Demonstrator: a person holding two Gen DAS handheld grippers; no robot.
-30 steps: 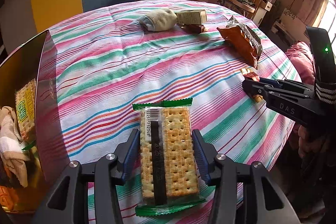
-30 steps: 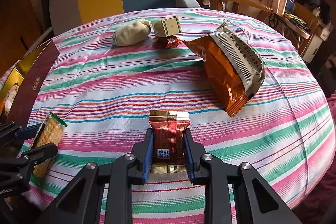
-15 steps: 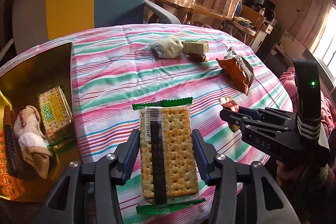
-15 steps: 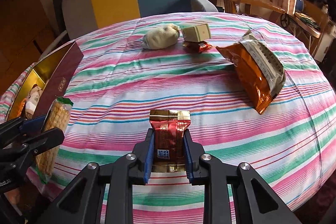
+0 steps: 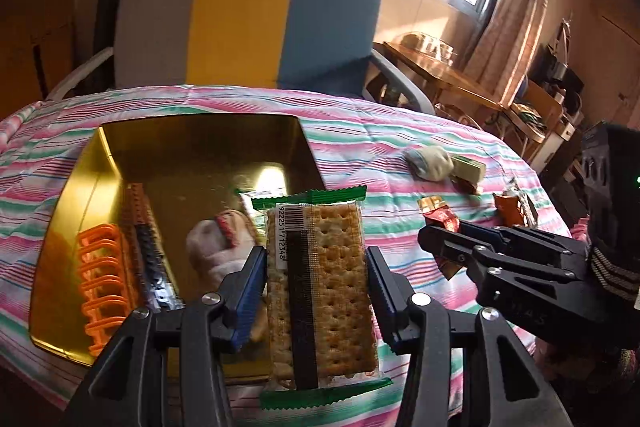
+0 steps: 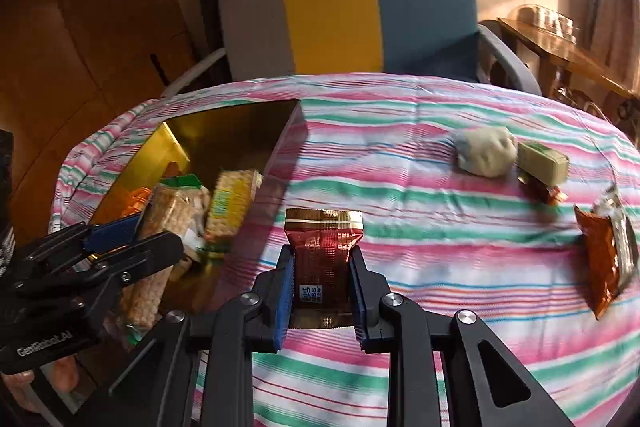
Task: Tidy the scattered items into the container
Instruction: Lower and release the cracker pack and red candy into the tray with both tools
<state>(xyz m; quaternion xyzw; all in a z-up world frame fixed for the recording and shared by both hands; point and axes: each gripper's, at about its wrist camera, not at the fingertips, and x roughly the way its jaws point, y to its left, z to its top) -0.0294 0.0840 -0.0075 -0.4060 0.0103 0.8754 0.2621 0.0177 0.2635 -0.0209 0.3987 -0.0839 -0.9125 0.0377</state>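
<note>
Change since prior frames: you have carried both hand-held grippers leftward from over the striped cloth; the box now sits directly beneath the left one.
Surface [image 6: 440, 155]: round, covered by a pink, green and white striped cloth.
Container [image 5: 100, 163]: open gold-lined box at the left of the surface. Inside it: orange clips [image 5: 98, 279], a rolled pale cloth [image 5: 216, 247] and a second cracker pack with a yellow label [image 6: 232, 205].
Chip bag [image 6: 604, 255]: orange and silver, lying flat on the cloth at the right edge, well apart from the box.
Pale bundle [image 6: 486, 151]: on the far cloth, touching a small cream carton [image 6: 544, 163]; a small red wrapper [image 6: 544, 193] lies against the carton's near side.
Left hand-held gripper [image 5: 316, 283]: your jaws are closed against both long sides of the cracker pack [image 5: 320, 291], which is held lengthwise above the box's near right corner, clear of its contents.
Right hand-held gripper [image 6: 322, 291]: your jaws are clamped on the red foil snack [image 6: 324, 259], held upright above the cloth just right of the box wall, outside the box.
</note>
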